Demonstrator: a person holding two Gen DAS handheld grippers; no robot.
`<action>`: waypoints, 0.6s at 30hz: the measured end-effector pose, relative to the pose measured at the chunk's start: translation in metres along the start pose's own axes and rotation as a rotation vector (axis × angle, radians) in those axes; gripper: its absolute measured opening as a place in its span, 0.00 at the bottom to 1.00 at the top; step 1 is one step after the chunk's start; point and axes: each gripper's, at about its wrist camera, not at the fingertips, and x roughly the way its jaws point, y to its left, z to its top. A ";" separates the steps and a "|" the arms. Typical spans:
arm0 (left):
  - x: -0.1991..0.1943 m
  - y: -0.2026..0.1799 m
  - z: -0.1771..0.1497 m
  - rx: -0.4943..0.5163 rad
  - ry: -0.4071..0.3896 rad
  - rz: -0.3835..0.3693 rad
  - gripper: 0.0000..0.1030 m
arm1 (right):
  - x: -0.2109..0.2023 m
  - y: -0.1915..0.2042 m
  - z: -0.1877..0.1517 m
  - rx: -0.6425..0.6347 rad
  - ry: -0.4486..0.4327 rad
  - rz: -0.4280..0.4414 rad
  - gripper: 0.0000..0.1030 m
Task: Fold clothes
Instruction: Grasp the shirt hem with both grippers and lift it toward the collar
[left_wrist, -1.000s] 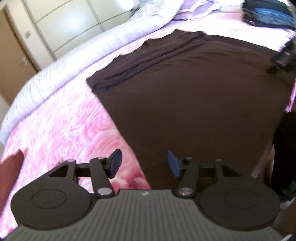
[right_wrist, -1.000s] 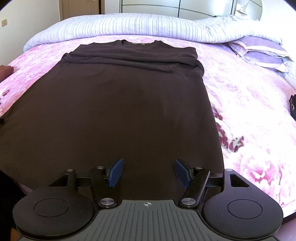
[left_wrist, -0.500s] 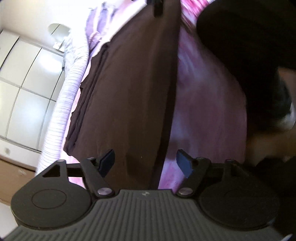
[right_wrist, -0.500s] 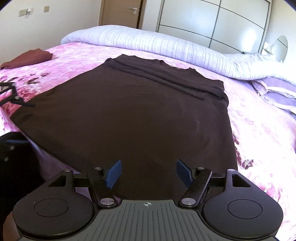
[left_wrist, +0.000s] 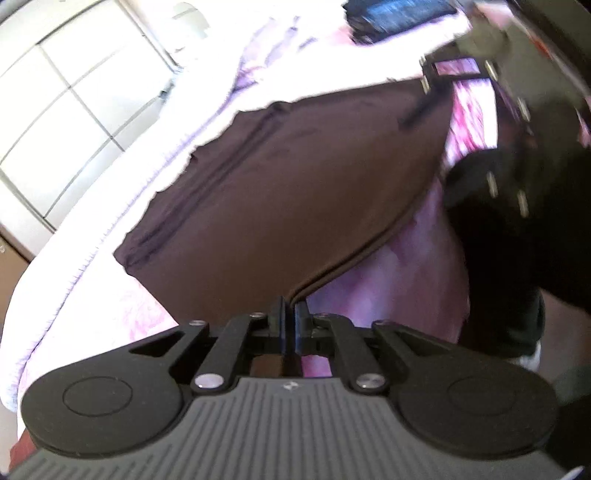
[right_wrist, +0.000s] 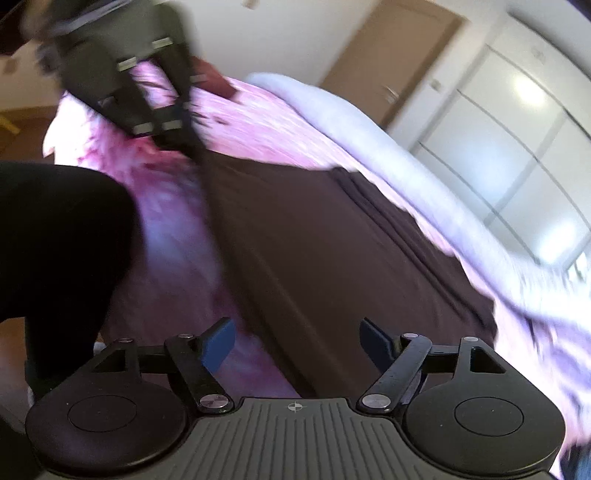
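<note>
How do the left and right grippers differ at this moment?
The left gripper is shut, pinching the hem of the brown garment; the right gripper stands wide open, holding nothing. The left one's jaws have just closed, the right's have just widened. Both point over the pink bedspread.

Dark brown garment (left_wrist: 295, 192): soft matt cloth, smooth weave, stitched hem. Bedspread (right_wrist: 266, 122): pink printed cloth, faint sheen. Duvet (right_wrist: 351, 122), upper centre of the right-wrist frame: pale, finely ribbed cloth. Left gripper (left_wrist: 290, 325): matt black plastic links, bright metal pivot pins, ribbed grey housing. Right gripper (right_wrist: 297, 341): blue matt pads. Wardrobe doors (right_wrist: 517, 147): glossy white panels. Door (right_wrist: 391, 55): smooth wood.
</note>
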 end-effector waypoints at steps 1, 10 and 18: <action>-0.001 0.004 0.003 -0.019 -0.009 0.001 0.03 | 0.005 0.006 0.004 -0.021 -0.014 -0.004 0.75; -0.013 0.004 0.008 -0.041 -0.033 0.015 0.03 | 0.032 0.006 -0.010 -0.144 -0.028 -0.253 0.39; 0.011 -0.032 -0.012 0.101 0.043 0.103 0.09 | 0.022 -0.036 -0.099 -0.278 0.188 -0.423 0.37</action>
